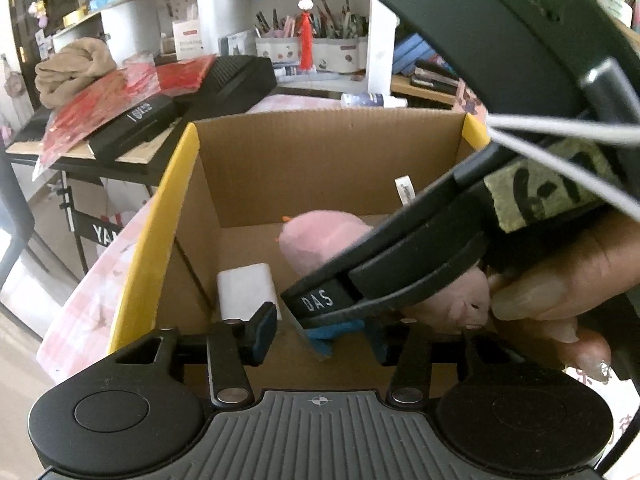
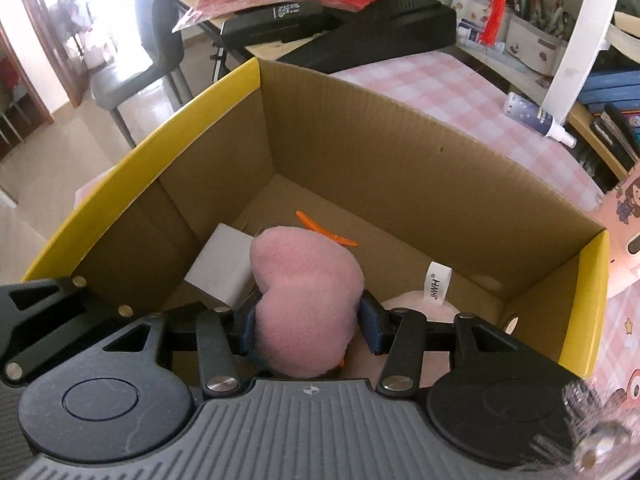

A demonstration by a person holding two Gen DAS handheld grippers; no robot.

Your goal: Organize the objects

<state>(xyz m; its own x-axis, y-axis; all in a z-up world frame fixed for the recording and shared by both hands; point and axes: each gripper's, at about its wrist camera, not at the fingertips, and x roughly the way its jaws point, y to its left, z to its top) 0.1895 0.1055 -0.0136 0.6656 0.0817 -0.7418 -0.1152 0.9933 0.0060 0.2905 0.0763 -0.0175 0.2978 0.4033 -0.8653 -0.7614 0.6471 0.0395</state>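
Squeezing the pink plush toy (image 2: 306, 304) between its two blue pads, the right hand-held gripper (image 2: 308, 326) points down into the cardboard box (image 2: 360, 152). The toy bulges out above the pads and its orange part lies toward the far wall of the box. The left hand-held gripper (image 1: 320, 330) hangs over the near edge of the same box with a moderate gap between its pads, and they press on nothing; the right tool crosses in front of it. A white block (image 1: 246, 292) stands inside the box against the left wall, just beside the toy. The box sits on the worktop (image 2: 420, 84) with a pink checked cloth. Farther back, a small spray bottle (image 2: 536, 118) lies on the cloth.
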